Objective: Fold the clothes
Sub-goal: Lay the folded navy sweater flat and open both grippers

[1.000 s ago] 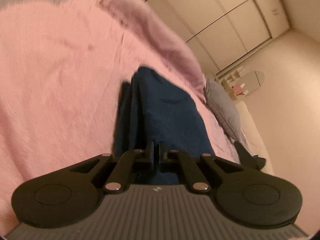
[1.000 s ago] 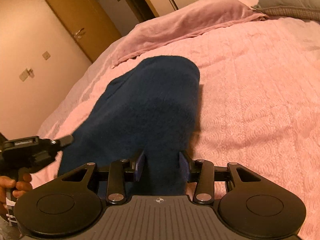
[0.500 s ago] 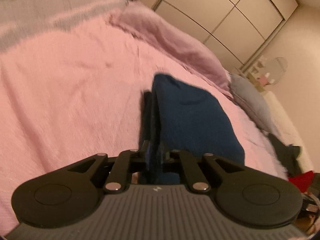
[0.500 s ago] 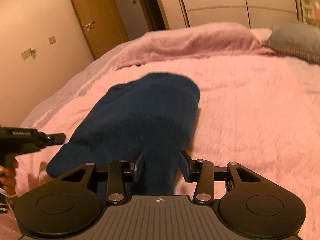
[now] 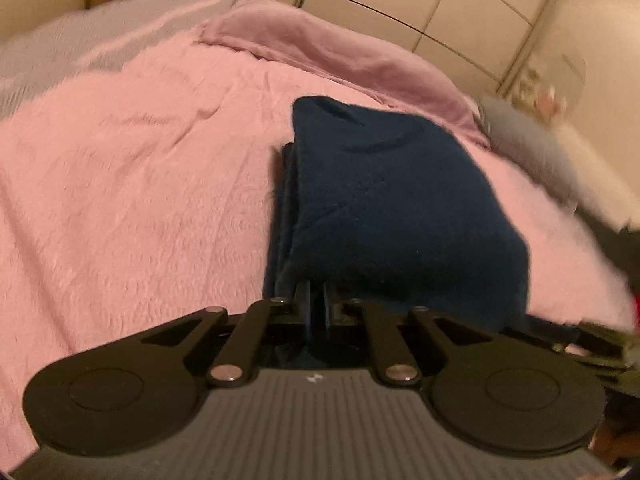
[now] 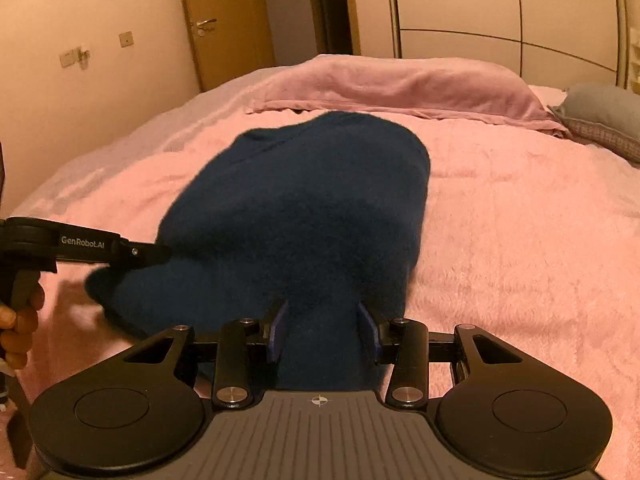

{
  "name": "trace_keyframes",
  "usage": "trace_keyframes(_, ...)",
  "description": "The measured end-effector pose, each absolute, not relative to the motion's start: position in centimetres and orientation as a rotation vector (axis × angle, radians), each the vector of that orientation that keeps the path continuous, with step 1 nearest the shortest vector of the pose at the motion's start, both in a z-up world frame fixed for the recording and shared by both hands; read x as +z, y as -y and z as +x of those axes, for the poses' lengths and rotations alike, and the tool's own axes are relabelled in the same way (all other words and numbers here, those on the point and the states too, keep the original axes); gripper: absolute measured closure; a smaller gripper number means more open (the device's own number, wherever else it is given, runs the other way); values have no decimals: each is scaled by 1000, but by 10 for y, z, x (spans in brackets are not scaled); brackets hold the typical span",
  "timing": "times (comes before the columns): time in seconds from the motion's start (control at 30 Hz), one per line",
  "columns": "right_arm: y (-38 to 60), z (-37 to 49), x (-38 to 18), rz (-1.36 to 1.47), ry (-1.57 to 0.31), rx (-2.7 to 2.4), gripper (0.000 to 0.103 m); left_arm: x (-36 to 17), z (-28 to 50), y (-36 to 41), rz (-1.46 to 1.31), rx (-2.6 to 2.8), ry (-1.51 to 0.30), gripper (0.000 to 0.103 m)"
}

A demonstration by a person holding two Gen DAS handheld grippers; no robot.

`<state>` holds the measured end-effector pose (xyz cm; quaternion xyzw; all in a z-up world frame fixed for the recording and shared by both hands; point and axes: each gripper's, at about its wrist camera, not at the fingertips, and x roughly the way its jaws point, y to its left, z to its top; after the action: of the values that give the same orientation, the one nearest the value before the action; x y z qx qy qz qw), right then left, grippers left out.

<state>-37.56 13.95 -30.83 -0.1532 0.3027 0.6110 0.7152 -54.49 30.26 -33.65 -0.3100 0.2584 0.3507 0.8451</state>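
Observation:
A folded dark blue garment (image 5: pixel 392 200) lies on the pink bedspread (image 5: pixel 140 184); it also shows in the right wrist view (image 6: pixel 304 216). My left gripper (image 5: pixel 316 304) is shut on the garment's near left edge, its jaws almost together on the cloth. It also shows in the right wrist view (image 6: pixel 152 254) at the garment's left corner. My right gripper (image 6: pixel 322 332) is shut on a thick bunch of the garment's near edge, its jaws held apart by the cloth.
A mauve blanket (image 6: pixel 400 84) is bunched along the far side of the bed. A grey pillow (image 6: pixel 604 116) lies at the far right. A wooden door (image 6: pixel 224 20) and wardrobe doors (image 6: pixel 500 12) stand behind the bed. The bedspread (image 6: pixel 528 240) extends right of the garment.
Both grippers have kept their hold on the garment and levelled out. The garment has settled lower and flatter on the bed.

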Motion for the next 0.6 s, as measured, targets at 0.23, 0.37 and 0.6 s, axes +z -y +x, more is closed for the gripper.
trace_keyframes(0.23, -147, -336, -262, -216, -622, 1354, 60, -278, -534, -310, -562, 686, -471, 97)
trace_keyframes(0.37, -175, -321, -275, -192, -646, 1329, 61, -287, -494, -322, -492, 646, -535, 97)
trace_keyframes(0.6, -206, -320, -309, -243, -713, 1317, 61, -344, -493, -344, -533, 682, -580, 97)
